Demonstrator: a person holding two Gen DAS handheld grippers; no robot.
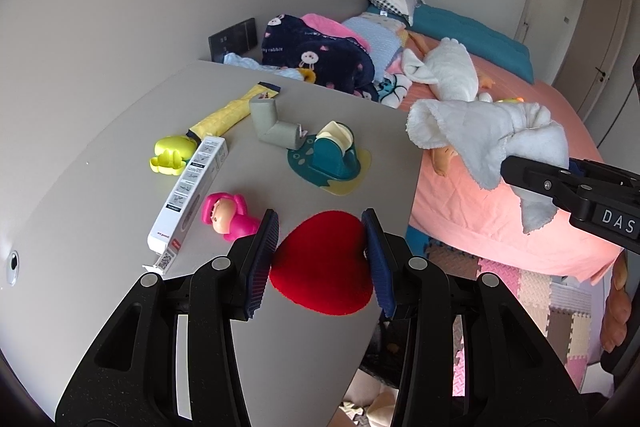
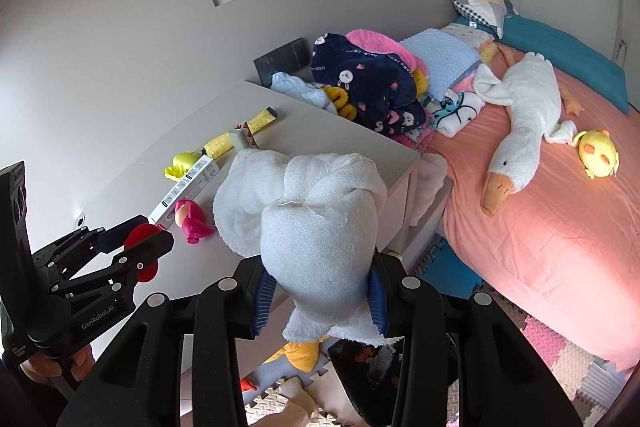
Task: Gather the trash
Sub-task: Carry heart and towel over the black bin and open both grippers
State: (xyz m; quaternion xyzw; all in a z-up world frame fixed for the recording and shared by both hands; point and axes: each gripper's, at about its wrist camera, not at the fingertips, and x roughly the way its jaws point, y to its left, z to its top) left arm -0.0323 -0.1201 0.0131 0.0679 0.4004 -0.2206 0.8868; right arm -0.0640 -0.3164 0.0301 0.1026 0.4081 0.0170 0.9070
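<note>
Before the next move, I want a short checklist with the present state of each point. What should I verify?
1. Left gripper clamps the red heart cushion between both pads: ok.
2. Right gripper clamps the white towel: ok.
3. Towel's loose end clear of the table items: ok, it hangs over the bed.
4. Pink doll and white box not caught by the left gripper: ok, they lie apart from it.
5. Bin or bag for the trash in view: not ok, none visible.
6. Floor below free for stepping: cannot tell.
</note>
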